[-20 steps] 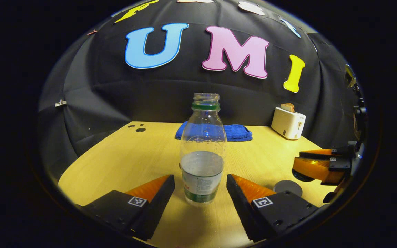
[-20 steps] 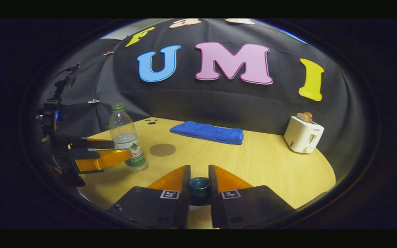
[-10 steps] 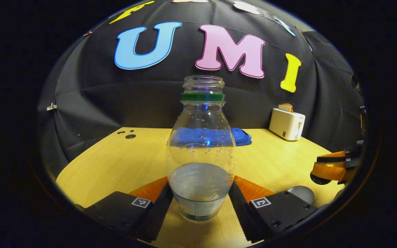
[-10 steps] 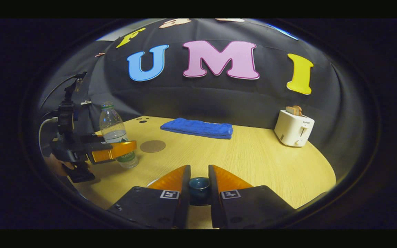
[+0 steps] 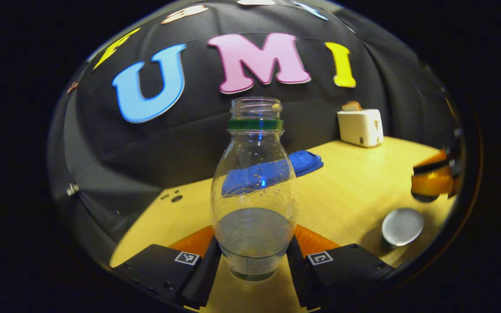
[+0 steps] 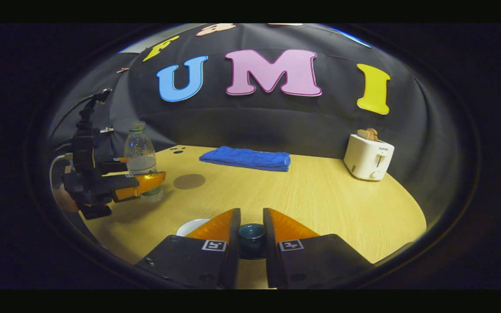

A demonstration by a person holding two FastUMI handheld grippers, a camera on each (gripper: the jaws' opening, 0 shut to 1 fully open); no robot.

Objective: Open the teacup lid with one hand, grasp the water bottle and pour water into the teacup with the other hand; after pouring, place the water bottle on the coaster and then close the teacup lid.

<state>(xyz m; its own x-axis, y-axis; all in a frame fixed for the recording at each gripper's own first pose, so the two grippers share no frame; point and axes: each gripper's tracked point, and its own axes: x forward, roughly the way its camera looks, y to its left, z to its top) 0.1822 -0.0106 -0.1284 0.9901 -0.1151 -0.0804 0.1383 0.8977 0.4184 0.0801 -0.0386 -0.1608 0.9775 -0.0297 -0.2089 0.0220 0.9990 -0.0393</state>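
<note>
Left gripper view: the water bottle (image 5: pixel 255 191) is seen gripped low on its body between both fingers of the left gripper (image 5: pixel 254 256), its uncapped neck upright so that nothing spills before it reaches the cup, and the tilted table (image 5: pixel 350 182) suggests it is being carried. The teacup (image 5: pixel 402 226) stands open on the table toward the right, its white inside exposed. Beyond it, the right gripper (image 5: pixel 433 182) is held aside, presumably to clear the pouring path. In the right gripper view, the teacup lid (image 6: pixel 251 234) is pinched by its dark knob between that gripper's pressed-together fingers, raised off the cup, whose rim shows just to the left. The coaster (image 6: pixel 189 181) lies bare beside the bottle, judged to be left free for setting it down after pouring.
</note>
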